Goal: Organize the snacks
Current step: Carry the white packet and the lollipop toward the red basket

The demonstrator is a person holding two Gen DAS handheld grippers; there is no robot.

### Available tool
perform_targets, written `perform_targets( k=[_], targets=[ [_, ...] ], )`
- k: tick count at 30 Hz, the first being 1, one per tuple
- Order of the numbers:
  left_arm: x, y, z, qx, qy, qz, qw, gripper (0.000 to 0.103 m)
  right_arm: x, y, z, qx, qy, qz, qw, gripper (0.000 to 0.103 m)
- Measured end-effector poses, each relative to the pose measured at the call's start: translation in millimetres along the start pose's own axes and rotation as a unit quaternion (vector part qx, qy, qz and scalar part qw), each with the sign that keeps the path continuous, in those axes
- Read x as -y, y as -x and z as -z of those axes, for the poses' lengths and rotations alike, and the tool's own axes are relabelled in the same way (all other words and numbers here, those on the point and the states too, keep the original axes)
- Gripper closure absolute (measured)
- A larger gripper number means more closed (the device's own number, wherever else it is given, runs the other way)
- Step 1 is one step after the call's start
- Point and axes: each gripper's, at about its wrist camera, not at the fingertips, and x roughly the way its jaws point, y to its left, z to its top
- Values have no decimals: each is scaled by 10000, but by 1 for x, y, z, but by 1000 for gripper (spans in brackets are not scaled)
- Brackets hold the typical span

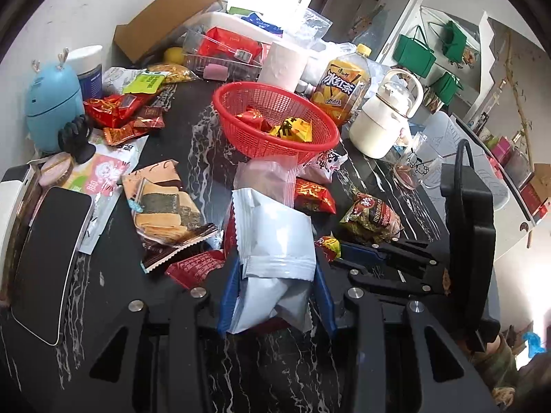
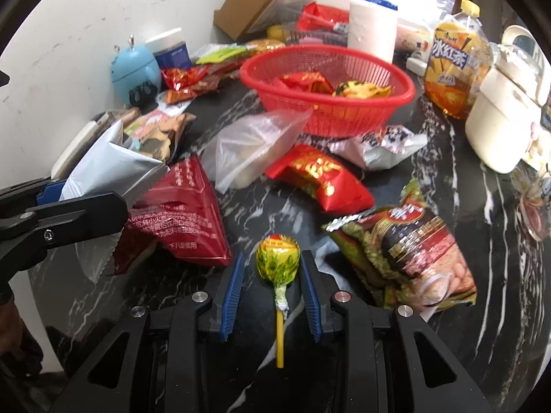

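My left gripper (image 1: 275,268) is shut on a white foil pouch (image 1: 275,230), held over the black marble table (image 1: 193,130); the right wrist view shows that gripper (image 2: 113,186) at the left with the pouch (image 2: 110,161) sticking up from it. My right gripper (image 2: 272,258) points down at the table, its blue pads closed on the head of a yellow-green wrapped lollipop (image 2: 277,258) whose stick runs back toward the camera. A red mesh basket (image 1: 224,110) (image 2: 344,117) farther back holds a few red and yellow snack packs.
Loose packets lie around: a red bag (image 2: 186,213), a clear zip bag (image 2: 255,141), a red-gold pack (image 2: 320,175), a green-brown pack (image 2: 413,241), a seaweed snack (image 1: 165,203). A tea bottle (image 1: 341,89), a white kettle (image 1: 382,124), a paper roll (image 1: 282,65), a blue gadget (image 1: 51,103) and a phone (image 1: 48,261) ring the table.
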Motion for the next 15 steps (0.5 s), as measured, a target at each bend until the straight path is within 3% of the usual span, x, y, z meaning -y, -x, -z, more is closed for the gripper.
perform_targets(
  k=[15],
  targets=[
    [19, 7, 9, -62, -119, 133, 9998, 64, 3, 39, 18, 226, -308, -410, 9984, 80]
  ],
)
